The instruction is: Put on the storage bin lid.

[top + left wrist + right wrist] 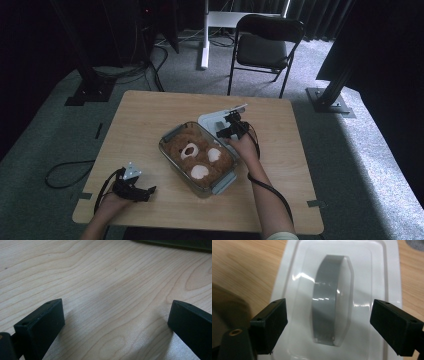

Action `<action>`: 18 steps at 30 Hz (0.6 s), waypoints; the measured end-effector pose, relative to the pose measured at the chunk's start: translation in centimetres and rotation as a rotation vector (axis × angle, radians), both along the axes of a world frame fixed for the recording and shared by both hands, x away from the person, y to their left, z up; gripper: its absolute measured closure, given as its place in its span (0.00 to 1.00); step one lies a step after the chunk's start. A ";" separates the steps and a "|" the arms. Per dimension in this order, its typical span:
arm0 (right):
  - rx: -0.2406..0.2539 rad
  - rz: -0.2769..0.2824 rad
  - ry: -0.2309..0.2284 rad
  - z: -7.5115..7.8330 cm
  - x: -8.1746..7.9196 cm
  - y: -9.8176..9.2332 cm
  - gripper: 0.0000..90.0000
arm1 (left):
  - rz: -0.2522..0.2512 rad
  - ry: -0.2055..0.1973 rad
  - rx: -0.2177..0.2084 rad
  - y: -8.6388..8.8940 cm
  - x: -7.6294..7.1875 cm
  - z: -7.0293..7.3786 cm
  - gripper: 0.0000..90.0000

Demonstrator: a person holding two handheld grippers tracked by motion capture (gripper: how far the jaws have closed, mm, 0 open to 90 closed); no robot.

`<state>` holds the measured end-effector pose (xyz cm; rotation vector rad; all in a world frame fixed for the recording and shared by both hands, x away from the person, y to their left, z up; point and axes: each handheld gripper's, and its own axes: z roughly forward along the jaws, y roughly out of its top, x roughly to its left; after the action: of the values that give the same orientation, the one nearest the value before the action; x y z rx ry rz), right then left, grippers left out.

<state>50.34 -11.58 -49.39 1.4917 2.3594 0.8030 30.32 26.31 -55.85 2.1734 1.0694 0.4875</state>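
A clear glass container [171, 135] with grey end clips sits mid-table, and a brown teddy bear [199, 156] lies inside it. Its white lid [209, 120] lies flat on the wood just behind the container. In the right gripper view the lid [294, 277] shows a grey raised handle [332, 302] in its middle. My right gripper [329, 315] hovers open right above the lid, one jaw on each side of that handle. My left gripper [141, 192] rests low near the front left of the table. It is open over bare wood [112, 290], with nothing between its jaws.
The wooden table [150, 112] has free room on its left half and along its right side. Beyond the far edge stands a black folding chair [265, 45]. Black stand legs [90, 90] and cables lie on the carpet around the table.
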 end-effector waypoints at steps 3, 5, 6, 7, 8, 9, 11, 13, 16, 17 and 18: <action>-0.016 -0.010 0.009 -0.5 0.3 0.0 0.15 | 0.000 0.000 0.000 0.0 0.0 0.0 0.02; -0.026 -0.015 0.024 -1.0 0.6 0.0 0.16 | 0.000 0.000 0.000 0.0 0.0 0.0 0.02; -0.029 -0.012 0.033 -1.4 0.8 0.1 0.18 | 0.000 0.000 0.000 0.0 0.0 0.0 0.02; -0.029 -0.012 0.033 -1.4 0.8 0.1 0.18 | 0.000 0.000 0.000 0.0 0.0 0.0 0.02; -0.037 -0.014 0.041 -1.7 0.9 0.2 0.22 | 0.000 0.000 0.000 0.0 0.0 0.0 0.02; -0.037 -0.017 0.041 -1.8 0.9 0.2 0.25 | 0.000 0.000 0.000 0.0 0.0 0.0 0.02; -0.040 -0.020 0.044 -2.0 1.0 0.2 0.27 | 0.000 0.000 0.000 0.0 0.0 0.0 0.02; -0.043 -0.021 0.050 -2.1 1.0 0.3 0.31 | 0.000 0.000 0.000 0.0 0.0 0.0 0.02; -0.031 -0.032 0.042 -2.0 1.1 0.2 0.43 | 0.000 0.000 0.000 0.0 0.0 0.0 0.02; -0.025 -0.026 0.041 -2.0 1.1 0.2 0.45 | 0.000 0.000 0.000 0.0 0.0 0.0 0.02; -0.025 -0.024 0.040 -1.9 1.1 0.2 0.50 | 0.000 0.000 0.000 0.0 0.0 0.0 0.02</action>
<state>51.39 -11.34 -51.32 1.5364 2.3668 0.7420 30.32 26.31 -55.85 2.1732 1.0693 0.4878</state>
